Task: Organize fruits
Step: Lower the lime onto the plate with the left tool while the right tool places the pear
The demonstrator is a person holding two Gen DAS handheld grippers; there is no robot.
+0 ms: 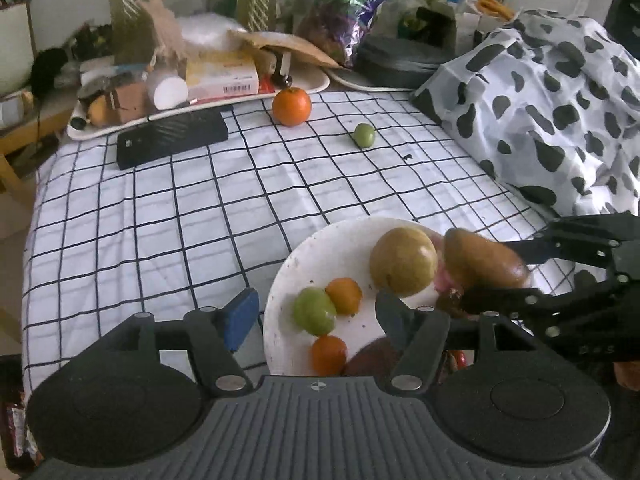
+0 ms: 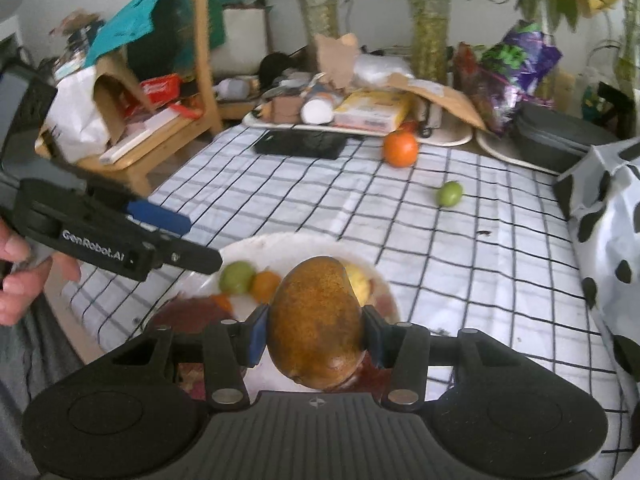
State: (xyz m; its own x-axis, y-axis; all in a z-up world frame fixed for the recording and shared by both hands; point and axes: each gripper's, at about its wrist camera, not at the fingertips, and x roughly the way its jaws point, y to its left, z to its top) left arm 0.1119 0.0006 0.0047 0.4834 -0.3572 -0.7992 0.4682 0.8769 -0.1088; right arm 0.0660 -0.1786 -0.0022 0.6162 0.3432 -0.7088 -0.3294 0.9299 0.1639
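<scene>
Because the brown fruit [image 2: 318, 324] looks heavy, smooth and easily bruised, the right gripper [image 2: 316, 340] pinches its broad middle above the white plate [image 2: 256, 246] near the checked bed's front edge, while the left gripper [image 1: 316, 314] hangs wide open, holding nothing.

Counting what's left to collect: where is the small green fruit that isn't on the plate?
The small green fruit lies on the checkered cloth, far side, right of the orange.
</scene>
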